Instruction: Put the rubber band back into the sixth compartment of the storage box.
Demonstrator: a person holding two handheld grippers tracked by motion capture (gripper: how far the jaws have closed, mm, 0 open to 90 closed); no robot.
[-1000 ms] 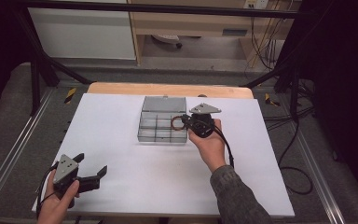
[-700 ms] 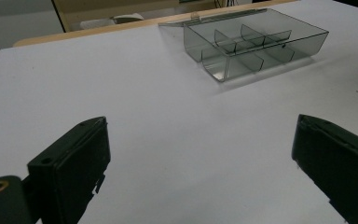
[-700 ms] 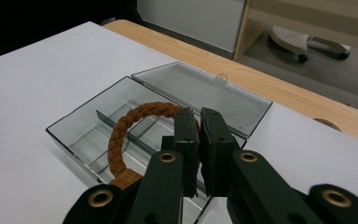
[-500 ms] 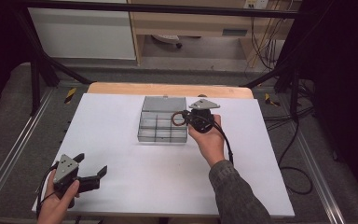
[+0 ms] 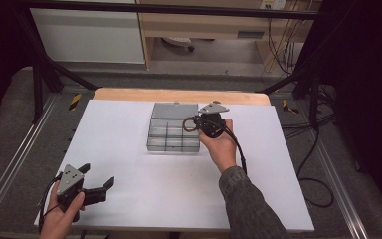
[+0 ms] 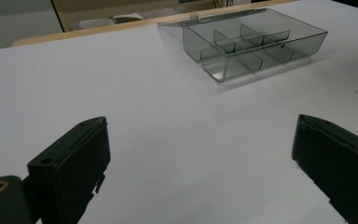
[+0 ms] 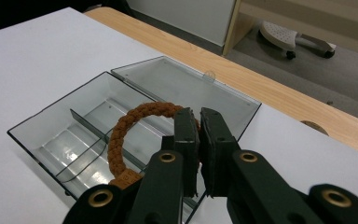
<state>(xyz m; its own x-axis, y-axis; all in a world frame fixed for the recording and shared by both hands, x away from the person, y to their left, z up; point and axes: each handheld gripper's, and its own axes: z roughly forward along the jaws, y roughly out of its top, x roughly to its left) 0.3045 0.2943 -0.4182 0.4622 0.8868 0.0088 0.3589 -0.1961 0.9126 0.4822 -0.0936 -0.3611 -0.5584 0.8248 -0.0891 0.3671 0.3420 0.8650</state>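
1. Right gripper (image 7: 198, 140) pinches a brown braided bracelet (image 7: 130, 126), holding it over the open, clear compartment box (image 7: 42, 135), apparently ready to drop it in.
2. Left gripper (image 6: 200, 154), jaws spread and empty, idles near the white table (image 5: 129, 149) edge.

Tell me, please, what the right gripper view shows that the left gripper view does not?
Right gripper view alone: a brown braided bracelet pinched in the shut right tool, held above the box, and a chair base on the floor beyond the table. Left gripper view alone: the left tool with its jaws wide apart and nothing between them. Both share: the clear compartment box with its lid open, on the white table.
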